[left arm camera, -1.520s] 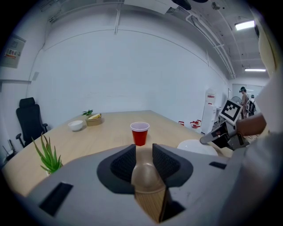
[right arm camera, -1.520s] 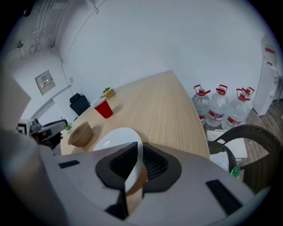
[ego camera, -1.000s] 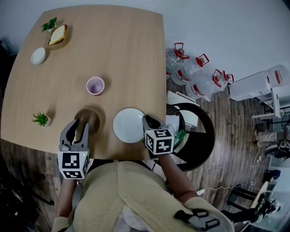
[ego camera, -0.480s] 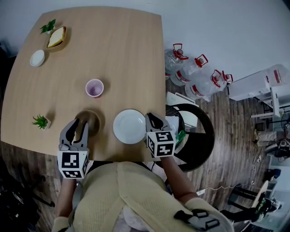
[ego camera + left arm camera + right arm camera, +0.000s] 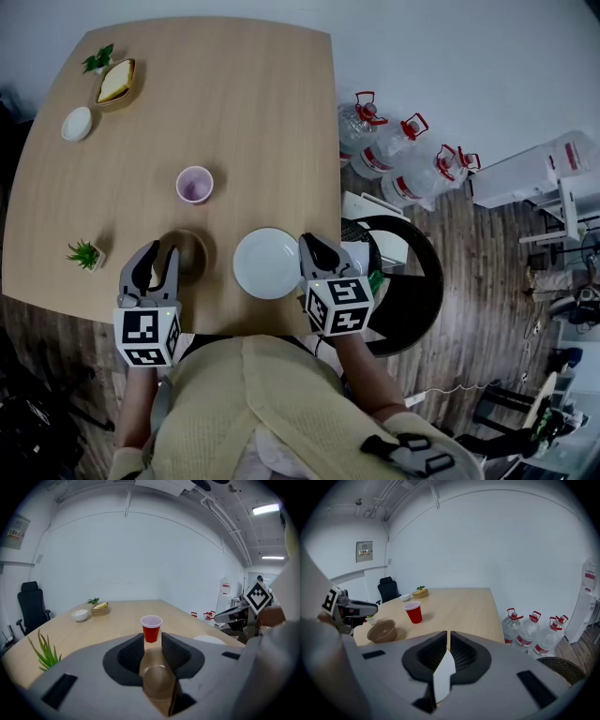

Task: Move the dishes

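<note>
Pale wood is what everything sits on, a broad table seen from above a person in a cream top. Far off at its left corner sit a small white bowl and a basket of bread with a sprig of green just behind it. Nearer the person, by the left edge, stands a little potted plant. Just right of that is the left gripper, pointing away from the person, its marker cube out over the table's near edge. Its jaws stand partly apart and are closed on the brown bowl. From the left gripper view the bowl's brown side fills the gap between the two dark pads and meets both of them. Most of the bowl lies to the right of that gripper's tips. Beyond the bowl, well apart from it towards the table's middle, a red cup stands upright. Next along the near edge is the white plate, just beside the bowl but not touching it. The right gripper has the plate by its right rim. Its jaws have just been closing and are now almost together, with the rim showing edge-on as a thin white sliver pinched between them. I cannot tell whether the plate is clear of the wood. Right of the table a round black chair stands on the plank floor, and further right, against the wall, a row of clear water bottles with red handles.
</note>
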